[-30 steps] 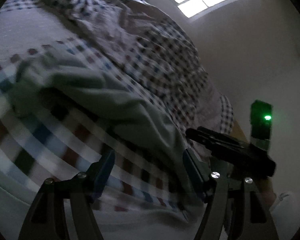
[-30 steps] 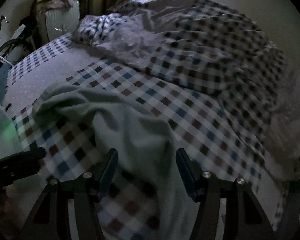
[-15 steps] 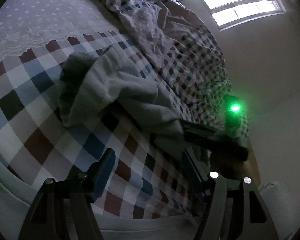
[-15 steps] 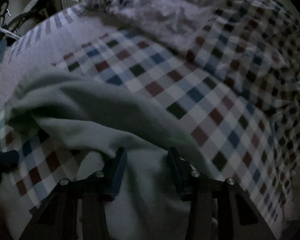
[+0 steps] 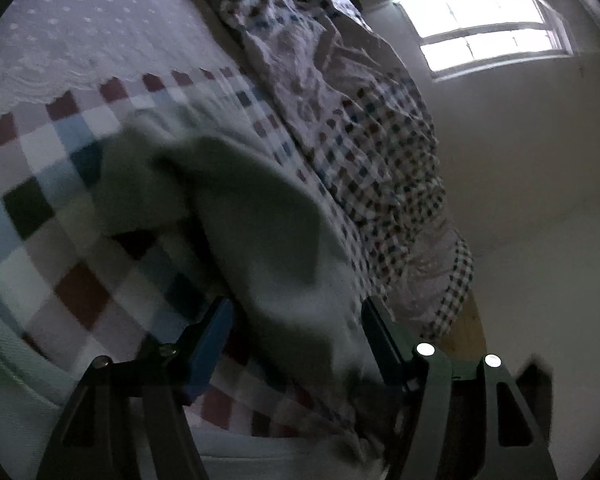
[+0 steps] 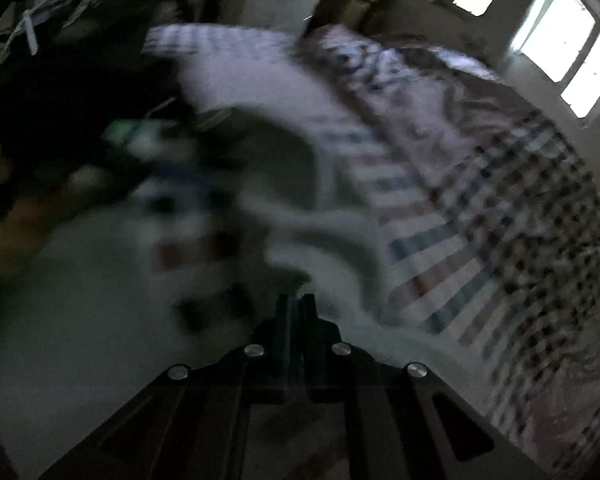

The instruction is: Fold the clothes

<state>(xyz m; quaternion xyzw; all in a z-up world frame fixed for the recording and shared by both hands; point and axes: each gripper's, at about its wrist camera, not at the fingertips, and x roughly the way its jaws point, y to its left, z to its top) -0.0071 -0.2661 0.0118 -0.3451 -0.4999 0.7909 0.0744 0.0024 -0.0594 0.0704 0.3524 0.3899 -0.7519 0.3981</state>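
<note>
One soft grey-green garment runs upper left to lower right; left tongs spread, right tongs pinching it.

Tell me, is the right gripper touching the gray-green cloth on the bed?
Touching. In the right wrist view, the right gripper has its jaws pressed together on a fold of the gray-green cloth, with no gap visible, though the picture is blurry.

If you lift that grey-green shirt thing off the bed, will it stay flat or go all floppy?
Probably floppy: the grey-green garment already lies in soft humps and folds on the checked bedspread. It likely sags from wherever it is pinched; the right gripper looks shut on its edge, with cloth drooping away. It seems light, and unlikely to slip.
</note>
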